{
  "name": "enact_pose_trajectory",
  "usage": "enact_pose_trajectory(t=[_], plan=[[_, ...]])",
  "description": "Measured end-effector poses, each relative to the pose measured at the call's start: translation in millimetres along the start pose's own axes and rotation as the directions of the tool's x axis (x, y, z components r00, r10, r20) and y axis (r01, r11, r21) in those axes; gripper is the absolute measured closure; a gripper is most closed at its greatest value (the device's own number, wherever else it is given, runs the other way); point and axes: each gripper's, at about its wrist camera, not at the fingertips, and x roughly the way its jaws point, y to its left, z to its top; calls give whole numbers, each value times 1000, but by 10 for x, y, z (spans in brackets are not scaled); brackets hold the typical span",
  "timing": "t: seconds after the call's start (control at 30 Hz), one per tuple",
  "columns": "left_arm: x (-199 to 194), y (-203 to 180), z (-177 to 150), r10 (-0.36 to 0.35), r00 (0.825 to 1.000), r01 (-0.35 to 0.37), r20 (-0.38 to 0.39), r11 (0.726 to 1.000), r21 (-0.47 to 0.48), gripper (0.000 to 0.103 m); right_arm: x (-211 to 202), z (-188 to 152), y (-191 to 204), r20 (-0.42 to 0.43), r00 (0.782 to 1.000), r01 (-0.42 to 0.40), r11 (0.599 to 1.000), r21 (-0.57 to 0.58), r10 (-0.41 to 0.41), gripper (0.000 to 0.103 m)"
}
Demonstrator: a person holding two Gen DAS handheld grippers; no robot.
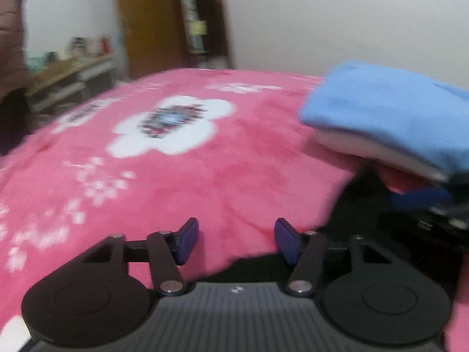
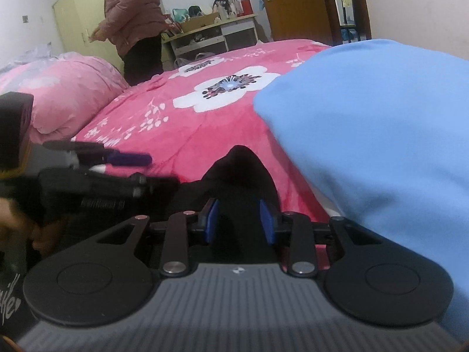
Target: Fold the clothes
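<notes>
In the right wrist view a black garment (image 2: 240,176) rises to a peak on the pink flowered blanket (image 2: 181,129), and my right gripper (image 2: 239,223) is shut on its near fold. A folded light-blue garment (image 2: 381,132) fills the right side. My left gripper (image 2: 158,170) shows at the left, turned on its side near the black cloth. In the left wrist view my left gripper (image 1: 237,239) stands open over the blanket (image 1: 176,190) with nothing between its pads. The blue garment (image 1: 395,111) lies on a pale pink folded one (image 1: 366,146) at the right, with the black garment (image 1: 366,205) below.
A person in a puffy pink jacket (image 2: 132,8) stands beyond the bed's far left side. A bundled pink duvet (image 2: 58,94) lies at the left. A cluttered desk (image 2: 211,29) and a wooden door (image 2: 293,3) stand at the back wall.
</notes>
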Motion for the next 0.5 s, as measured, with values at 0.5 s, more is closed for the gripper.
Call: enact_pose_trajectory(t=[0.5], plan=[[-218, -312, 329, -266, 963, 267, 47, 964, -13, 34, -206, 118, 68, 35, 999, -31, 999, -32, 32, 65]])
